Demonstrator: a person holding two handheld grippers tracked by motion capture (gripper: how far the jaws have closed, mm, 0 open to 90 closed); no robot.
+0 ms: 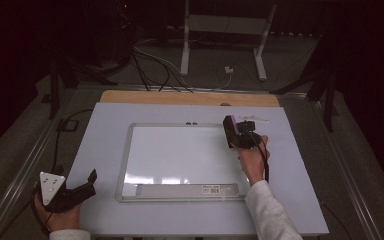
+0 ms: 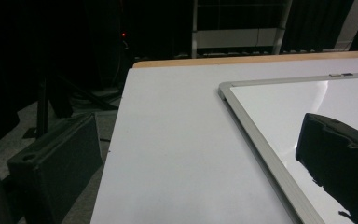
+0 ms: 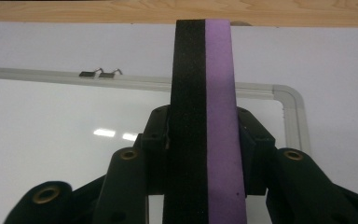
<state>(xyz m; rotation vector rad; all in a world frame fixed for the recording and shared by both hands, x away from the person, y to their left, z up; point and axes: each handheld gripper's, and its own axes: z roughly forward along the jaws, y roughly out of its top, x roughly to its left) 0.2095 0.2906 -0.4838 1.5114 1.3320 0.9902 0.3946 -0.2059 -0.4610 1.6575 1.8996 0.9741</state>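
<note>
Left gripper [image 1: 87,182] jaws spread, right gripper [image 1: 234,135] jaws pinching eraser [image 3: 207,121] lengthwise, pointing across whiteboard [image 1: 180,155].

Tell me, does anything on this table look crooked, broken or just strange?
Nothing stands out. The whiteboard lies flat and roughly square to the table, its surface clean, frame whole. The right gripper clamps a black and purple eraser over the board's far right corner. The left gripper sits open by the table's near left edge.

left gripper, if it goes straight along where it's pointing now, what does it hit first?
Likely nothing soon. The left gripper, jaws open, points across the bare table just left of the whiteboard; its right jaw overlaps the board's frame, so that could graze first. Depth is unclear.
</note>
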